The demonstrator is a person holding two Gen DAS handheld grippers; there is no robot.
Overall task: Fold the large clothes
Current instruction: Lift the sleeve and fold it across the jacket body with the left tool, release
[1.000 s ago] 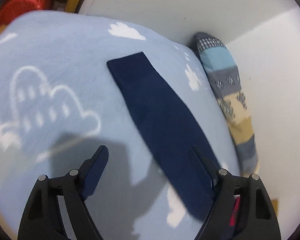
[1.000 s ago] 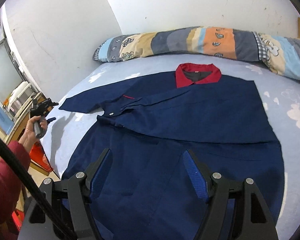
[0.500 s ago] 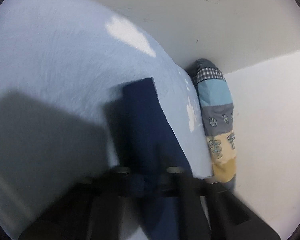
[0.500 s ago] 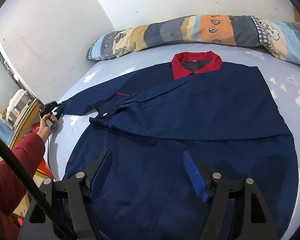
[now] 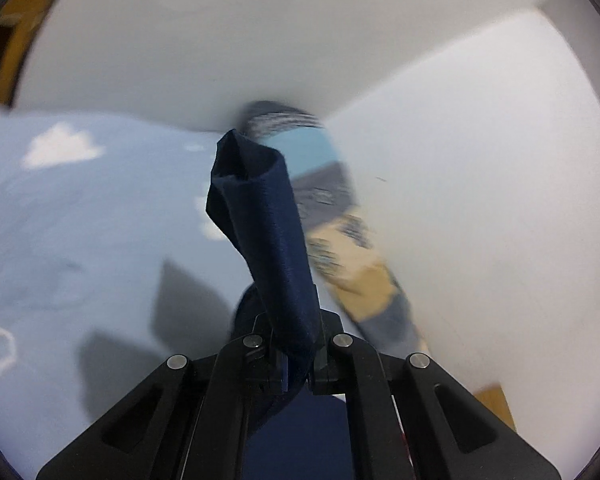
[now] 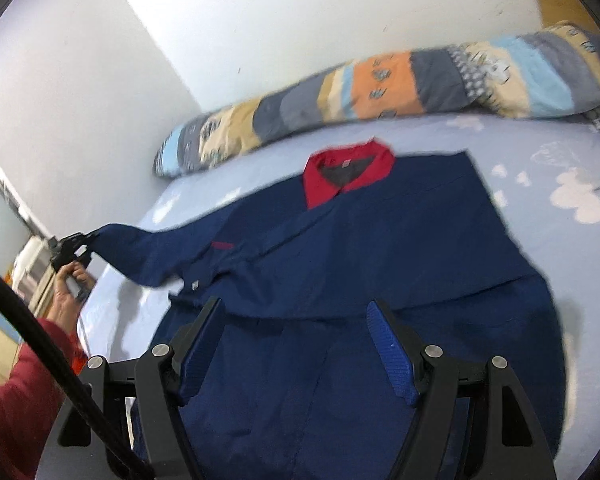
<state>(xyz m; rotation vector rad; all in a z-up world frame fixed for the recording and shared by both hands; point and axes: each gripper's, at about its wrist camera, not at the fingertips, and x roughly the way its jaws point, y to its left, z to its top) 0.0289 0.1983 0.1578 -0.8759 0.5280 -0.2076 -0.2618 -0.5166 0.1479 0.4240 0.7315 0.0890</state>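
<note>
At the left edge of the right wrist view, the left gripper (image 6: 73, 245), held in a red-sleeved hand (image 6: 66, 294), had its fingers pressed together, pinching the cuff of the sleeve (image 5: 266, 236) and raising it above the bed (image 6: 560, 248). The right gripper (image 6: 296, 354) hovered over the lower middle of the frame with fingers spread wide and nothing between them. The navy jacket (image 6: 380, 264) lay flat across the bed, red collar (image 6: 348, 170) toward the patchwork pillow (image 6: 380, 88) along the wall. Bare blue sheet lay open at the right.
</note>
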